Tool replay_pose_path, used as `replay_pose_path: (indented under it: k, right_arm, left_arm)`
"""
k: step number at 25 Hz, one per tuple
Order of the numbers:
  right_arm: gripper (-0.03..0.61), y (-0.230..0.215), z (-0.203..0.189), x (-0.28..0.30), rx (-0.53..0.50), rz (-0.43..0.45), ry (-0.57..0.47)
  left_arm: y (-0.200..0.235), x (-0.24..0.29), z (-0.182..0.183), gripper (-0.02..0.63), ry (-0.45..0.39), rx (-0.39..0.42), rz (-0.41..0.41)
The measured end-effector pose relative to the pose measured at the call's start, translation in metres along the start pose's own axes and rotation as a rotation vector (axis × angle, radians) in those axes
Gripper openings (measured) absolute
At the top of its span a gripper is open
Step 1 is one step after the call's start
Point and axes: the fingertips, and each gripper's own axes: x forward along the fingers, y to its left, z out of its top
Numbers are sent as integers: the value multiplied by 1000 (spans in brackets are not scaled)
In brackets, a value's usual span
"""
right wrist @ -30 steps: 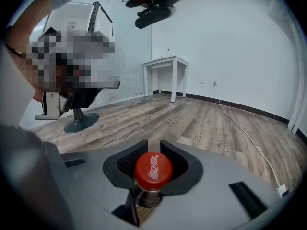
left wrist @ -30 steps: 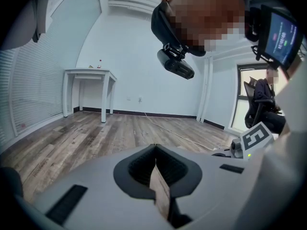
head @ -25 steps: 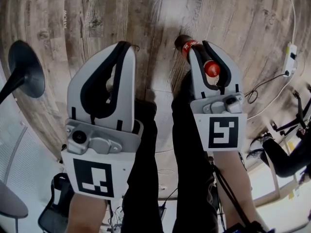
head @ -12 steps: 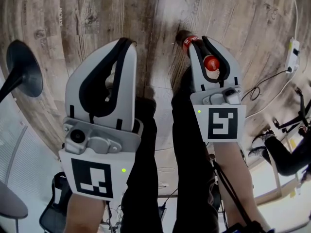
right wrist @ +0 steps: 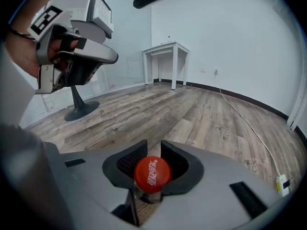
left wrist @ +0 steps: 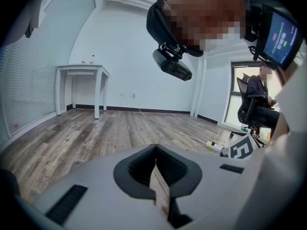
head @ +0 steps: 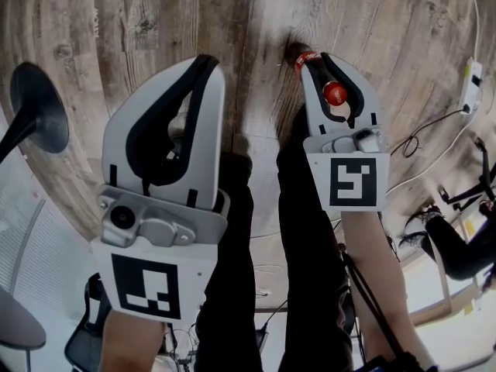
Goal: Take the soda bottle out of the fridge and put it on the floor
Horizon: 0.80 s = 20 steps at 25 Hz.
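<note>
We hold the right tool (head: 316,59) pinched on the neck of the soda bottle (head: 297,54), just under its red cap (right wrist: 152,173). The cap sits in the hollow behind the pads, and the dark body reaches down past the tips. The bottle hangs cap uppermost, low over the wooden floor (head: 155,22) and just ahead of our dark trouser legs (head: 310,239) — whether its base touches the boards we cannot tell. The left tool (head: 206,62) is pressed together at the tips with nothing in it, and we hold it beside the right one and higher up. A round black stand foot (head: 37,107) rests on the floor to our left. A white power strip (head: 470,84) with its cable lies to our right.
</note>
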Motion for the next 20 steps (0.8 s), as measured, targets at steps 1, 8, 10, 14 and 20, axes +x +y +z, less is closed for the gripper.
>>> replay_pose_path:
  k: [1, 8, 10, 14, 20]
  right_arm:
    - [101, 2, -1, 2, -8, 3, 3]
    - [107, 5, 2, 9, -35, 24, 21]
    - [118, 7, 4, 12, -36, 35, 24]
    - [167, 12, 11, 15, -18, 51, 31]
    - [178, 17, 23, 15, -41, 65, 26]
  left_arm:
    - [2, -1, -1, 12, 1, 0, 4]
    - [11, -5, 0, 12, -2, -16, 28]
    - [12, -5, 3, 12, -7, -22, 33]
    - [17, -8, 12, 12, -20, -32, 51]
    - [28, -15, 19, 12, -34, -39, 79]
